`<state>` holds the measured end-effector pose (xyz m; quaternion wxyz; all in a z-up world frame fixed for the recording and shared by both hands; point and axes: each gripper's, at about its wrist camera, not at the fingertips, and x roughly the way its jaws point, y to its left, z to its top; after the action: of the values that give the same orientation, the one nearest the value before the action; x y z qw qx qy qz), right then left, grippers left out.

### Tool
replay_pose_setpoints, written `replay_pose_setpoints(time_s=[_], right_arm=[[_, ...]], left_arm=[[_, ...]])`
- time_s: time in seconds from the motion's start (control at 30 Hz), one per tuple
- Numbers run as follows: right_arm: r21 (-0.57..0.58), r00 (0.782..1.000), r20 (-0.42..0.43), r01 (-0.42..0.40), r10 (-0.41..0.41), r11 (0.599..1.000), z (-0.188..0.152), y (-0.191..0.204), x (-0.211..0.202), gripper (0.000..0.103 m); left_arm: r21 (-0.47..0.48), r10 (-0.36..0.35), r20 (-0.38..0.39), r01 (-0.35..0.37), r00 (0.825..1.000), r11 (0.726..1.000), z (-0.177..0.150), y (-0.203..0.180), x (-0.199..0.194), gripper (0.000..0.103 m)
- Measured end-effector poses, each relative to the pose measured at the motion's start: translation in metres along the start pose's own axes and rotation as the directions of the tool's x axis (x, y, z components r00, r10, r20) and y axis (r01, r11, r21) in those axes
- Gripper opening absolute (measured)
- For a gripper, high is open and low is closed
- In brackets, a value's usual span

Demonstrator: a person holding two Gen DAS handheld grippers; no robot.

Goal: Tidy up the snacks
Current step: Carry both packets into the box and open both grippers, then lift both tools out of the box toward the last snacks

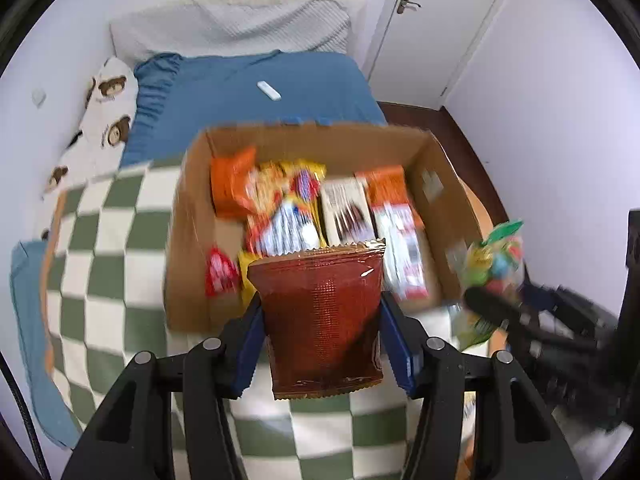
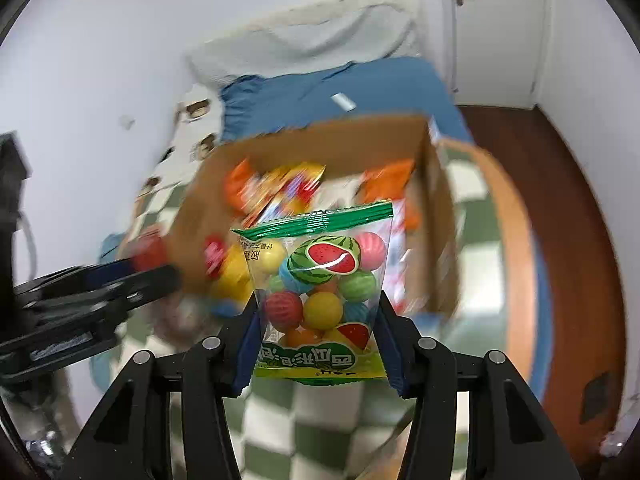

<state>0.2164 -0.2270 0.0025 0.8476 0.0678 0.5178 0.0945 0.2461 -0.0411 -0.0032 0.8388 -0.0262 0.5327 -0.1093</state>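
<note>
My left gripper (image 1: 321, 304) is shut on a dark red foil snack packet (image 1: 316, 280) and holds it upright above the near edge of an open cardboard box (image 1: 192, 240). My right gripper (image 2: 318, 304) is shut on a clear bag of watermelon-patterned gum balls (image 2: 320, 268) with a green top seal, also over the box (image 2: 440, 220). Several snack packs, orange, yellow, red and white, lie inside the box. In the left wrist view the right gripper (image 1: 492, 304) and its bag (image 1: 496, 256) show blurred at the right. The left gripper (image 2: 152, 272) appears blurred at the left of the right wrist view.
The box sits on a green-and-white checked blanket (image 1: 100, 220) on a bed with a blue sheet (image 1: 240, 92). A small white remote (image 1: 269, 90) lies on the sheet. Pillows line the far wall; a bear-print pillow (image 1: 108, 120) is at the left. Wooden floor (image 2: 580, 240) and a door (image 1: 440, 20) are to the right.
</note>
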Motion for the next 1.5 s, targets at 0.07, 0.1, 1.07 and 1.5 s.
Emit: replay_pose_setpoints(time_s=[0.07,0.1,1.07,1.5], right_arm=[[0.015,0.999,-0.017,0.027,-0.027,1.000,0.032,-0.012,0.016,0.054],[0.013,0.998,-0.027,0.048,-0.048,0.999,0.043,-0.018,0.023,0.054],[-0.007,0.954,-0.207,0.220,-0.216,0.976,0.085,-0.025,0.116,0.097],[-0.010,0.965,-0.191,0.184,-0.182,0.983,0.064,-0.015,0.107,0.097]], left_arm=[[0.011,0.036,-0.009,-0.036,0.999,0.999,0.025,0.003,0.008,0.052],[0.013,0.048,-0.015,-0.048,0.999,0.999,0.032,0.006,0.015,0.052],[-0.102,0.084,-0.250,-0.112,0.965,0.988,0.073,0.067,0.133,0.095],[-0.111,0.082,-0.174,-0.102,0.981,0.989,0.043,0.054,0.093,0.095]])
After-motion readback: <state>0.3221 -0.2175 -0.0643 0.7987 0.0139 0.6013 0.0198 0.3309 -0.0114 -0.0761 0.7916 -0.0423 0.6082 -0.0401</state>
